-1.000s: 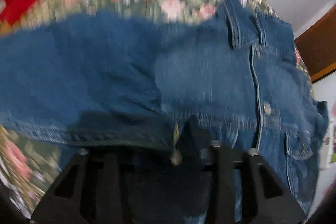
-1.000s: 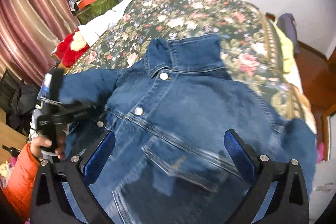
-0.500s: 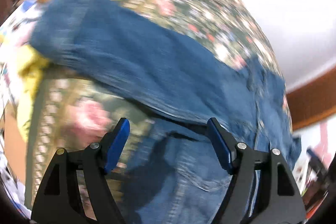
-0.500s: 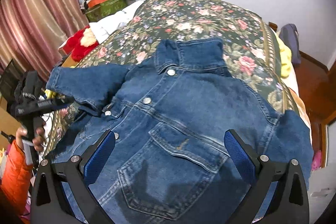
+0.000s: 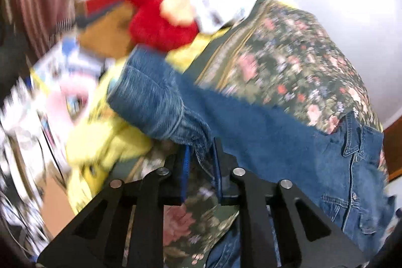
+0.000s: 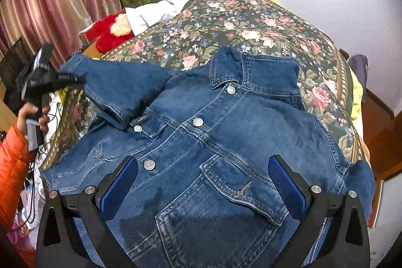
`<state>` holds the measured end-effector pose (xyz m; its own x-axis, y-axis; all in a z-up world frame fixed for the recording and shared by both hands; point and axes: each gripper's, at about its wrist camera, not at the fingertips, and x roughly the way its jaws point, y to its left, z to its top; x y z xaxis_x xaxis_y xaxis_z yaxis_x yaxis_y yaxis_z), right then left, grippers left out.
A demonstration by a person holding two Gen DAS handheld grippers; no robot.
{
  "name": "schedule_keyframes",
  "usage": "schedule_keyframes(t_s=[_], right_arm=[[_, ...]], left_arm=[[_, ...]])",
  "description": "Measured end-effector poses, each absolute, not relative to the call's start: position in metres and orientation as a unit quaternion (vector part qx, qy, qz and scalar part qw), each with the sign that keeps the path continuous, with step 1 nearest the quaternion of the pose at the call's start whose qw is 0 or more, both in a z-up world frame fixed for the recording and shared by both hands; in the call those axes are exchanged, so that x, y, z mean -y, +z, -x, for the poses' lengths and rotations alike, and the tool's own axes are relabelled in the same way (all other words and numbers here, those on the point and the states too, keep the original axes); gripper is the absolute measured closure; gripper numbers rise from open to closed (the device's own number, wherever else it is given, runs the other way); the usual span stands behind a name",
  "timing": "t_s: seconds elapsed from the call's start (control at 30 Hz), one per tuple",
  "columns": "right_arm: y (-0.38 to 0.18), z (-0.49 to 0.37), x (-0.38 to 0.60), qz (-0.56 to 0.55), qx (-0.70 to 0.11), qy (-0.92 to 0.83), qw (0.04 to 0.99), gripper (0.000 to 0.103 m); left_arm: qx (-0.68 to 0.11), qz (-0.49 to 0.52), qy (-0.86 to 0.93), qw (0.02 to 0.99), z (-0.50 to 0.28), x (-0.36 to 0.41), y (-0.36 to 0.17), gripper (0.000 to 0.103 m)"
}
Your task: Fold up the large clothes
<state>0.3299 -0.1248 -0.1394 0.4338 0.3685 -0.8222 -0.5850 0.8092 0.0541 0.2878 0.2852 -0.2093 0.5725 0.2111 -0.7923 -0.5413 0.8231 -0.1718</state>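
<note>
Denim jacket [image 6: 226, 142]: left gripper [image 5: 201, 155] just pinched cuff [image 5: 198, 142]; only right view shows right gripper [image 6: 203, 182] fingers spread, empty.

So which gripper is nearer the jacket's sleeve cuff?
Left. The left gripper is pinching the sleeve cuff. The right gripper hovers open over the chest pocket, well away.
</note>
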Motion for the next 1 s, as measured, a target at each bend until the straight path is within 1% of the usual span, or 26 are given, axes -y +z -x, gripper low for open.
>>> schedule_keyframes(t_s=[0.17, 0.3, 0.37, 0.47, 0.6, 0.67, 0.8, 0.87, 0.9, 0.93, 0.97, 1.0], right_arm=[[-0.140, -0.335, 0.133, 0.109, -0.448, 0.277, 0.843, 0.000], [-0.132, -0.340, 0.152, 0.081, -0.441, 0.262, 0.854, 0.000], [-0.129, -0.341, 0.163, 0.067, -0.438, 0.254, 0.860, 0.000], [-0.122, -0.344, 0.188, 0.040, -0.433, 0.237, 0.869, 0.000], [-0.117, -0.344, 0.219, 0.009, -0.433, 0.211, 0.876, 0.000], [-0.117, -0.343, 0.234, -0.009, -0.438, 0.200, 0.876, 0.000], [-0.121, -0.342, 0.266, -0.054, -0.455, 0.181, 0.870, 0.000], [-0.125, -0.342, 0.274, -0.065, -0.462, 0.174, 0.867, 0.000], [-0.128, -0.343, 0.278, -0.071, -0.468, 0.172, 0.864, 0.000], [-0.130, -0.344, 0.280, -0.074, -0.472, 0.172, 0.862, 0.000], [-0.133, -0.345, 0.282, -0.078, -0.476, 0.174, 0.858, 0.000], [-0.137, -0.348, 0.283, -0.087, -0.484, 0.181, 0.852, 0.000]], left_arm=[[-0.347, 0.123, 0.168, 0.914, -0.315, -0.229, -0.143, 0.090], [-0.300, 0.065, 0.090, 0.948, -0.335, -0.156, -0.093, 0.091], [-0.283, 0.044, 0.045, 0.957, -0.338, -0.120, -0.076, 0.091], [-0.282, 0.027, -0.029, 0.959, -0.344, -0.067, -0.067, 0.091], [-0.329, 0.000, -0.121, 0.937, -0.354, 0.006, -0.093, 0.091], [-0.368, -0.032, -0.151, 0.917, -0.355, 0.045, -0.125, 0.091], [-0.464, -0.056, -0.204, 0.860, -0.348, 0.086, -0.183, 0.091], [-0.485, -0.069, -0.207, 0.847, -0.337, 0.094, -0.197, 0.090], [-0.487, -0.074, -0.209, 0.845, -0.334, 0.095, -0.198, 0.087], [-0.487, -0.076, -0.214, 0.843, -0.329, 0.093, -0.196, 0.079], [-0.487, -0.070, -0.218, 0.843, -0.326, 0.088, -0.192, 0.067], [-0.483, -0.059, -0.218, 0.846, -0.323, 0.079, -0.186, 0.062]])
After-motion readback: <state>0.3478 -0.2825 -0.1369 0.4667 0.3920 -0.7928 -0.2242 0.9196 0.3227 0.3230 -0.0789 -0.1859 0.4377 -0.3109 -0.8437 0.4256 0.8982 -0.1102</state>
